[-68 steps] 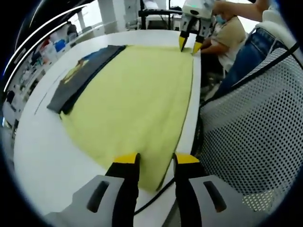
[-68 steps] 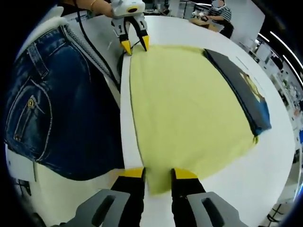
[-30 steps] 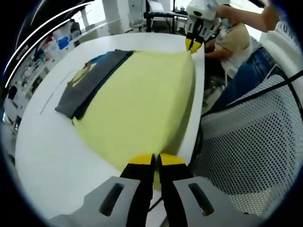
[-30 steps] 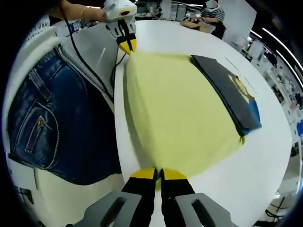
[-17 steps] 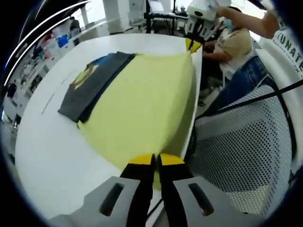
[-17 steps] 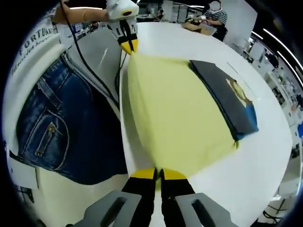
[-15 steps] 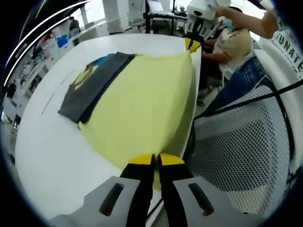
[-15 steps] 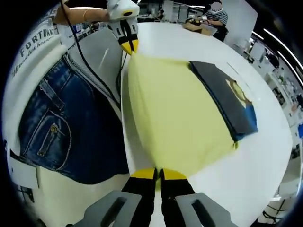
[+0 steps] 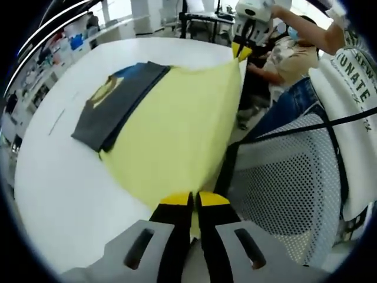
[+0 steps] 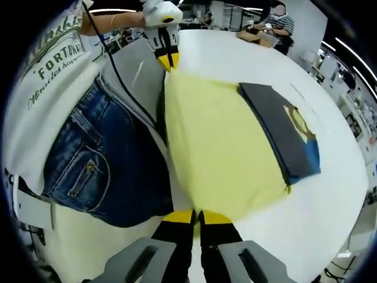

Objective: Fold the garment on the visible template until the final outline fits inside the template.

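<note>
Left gripper [image 9: 194, 200]: yellow-tipped jaws pressed together, pinching one near corner of the yellow garment [image 9: 177, 127]. Right gripper [image 10: 197, 217]: jaws likewise closed on the garment's other near corner. Each gripper also appears at the far end of the other's view, tips clamped on its corner.

The near edge runs between the two grippers and is raised off the white table [image 9: 65, 177]; the cloth slopes down from the fingers to the tabletop. Far edge lies on the table, where a dark grey part with a blue and yellow print [image 10: 291, 132] is folded over it.

Person in blue jeans [image 10: 100, 171] stands at the table's edge, just beside the lifted hem.
</note>
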Motion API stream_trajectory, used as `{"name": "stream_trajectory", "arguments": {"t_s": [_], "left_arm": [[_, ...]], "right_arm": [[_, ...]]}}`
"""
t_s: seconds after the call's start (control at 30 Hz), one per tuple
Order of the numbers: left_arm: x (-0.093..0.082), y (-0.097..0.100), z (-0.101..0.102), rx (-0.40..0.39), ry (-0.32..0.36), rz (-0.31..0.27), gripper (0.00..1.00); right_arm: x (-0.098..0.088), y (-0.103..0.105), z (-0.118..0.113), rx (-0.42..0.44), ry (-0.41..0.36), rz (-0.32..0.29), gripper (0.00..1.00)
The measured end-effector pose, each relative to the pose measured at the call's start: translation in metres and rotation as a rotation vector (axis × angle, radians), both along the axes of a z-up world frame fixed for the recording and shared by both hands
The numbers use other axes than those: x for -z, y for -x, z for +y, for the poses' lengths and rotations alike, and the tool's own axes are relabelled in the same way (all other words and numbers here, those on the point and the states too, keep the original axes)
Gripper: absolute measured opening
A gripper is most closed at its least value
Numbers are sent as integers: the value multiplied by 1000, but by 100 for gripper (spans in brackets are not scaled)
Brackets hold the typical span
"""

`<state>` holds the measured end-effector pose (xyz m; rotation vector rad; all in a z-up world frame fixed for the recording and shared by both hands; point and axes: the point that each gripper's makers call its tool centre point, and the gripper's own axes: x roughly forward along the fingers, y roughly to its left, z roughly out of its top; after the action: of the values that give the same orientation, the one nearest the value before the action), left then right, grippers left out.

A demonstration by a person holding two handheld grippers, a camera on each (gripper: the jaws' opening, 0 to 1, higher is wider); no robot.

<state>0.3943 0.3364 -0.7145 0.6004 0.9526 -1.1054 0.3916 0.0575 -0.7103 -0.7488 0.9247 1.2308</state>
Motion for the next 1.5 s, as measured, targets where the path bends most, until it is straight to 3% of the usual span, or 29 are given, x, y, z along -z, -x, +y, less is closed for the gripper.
{"name": "stream_trajectory", "arguments": {"t_s": [0.37,0.67,1.03,1.5], "left_arm": [[-6,10,2,26,-5,49,1],[-20,14,3,31,-2,79,1],[-40,-13,1,27,-6,8,1],[-65,-70,-5,16,8,-143,1]], "right_arm": [[-14,13,2,-39,9,43,0],[-20,14,2,-67,21,61,0],[-34,-16,0,-59,36,-57,0],[-43,-66,-4,5,59,-206,0]]}}
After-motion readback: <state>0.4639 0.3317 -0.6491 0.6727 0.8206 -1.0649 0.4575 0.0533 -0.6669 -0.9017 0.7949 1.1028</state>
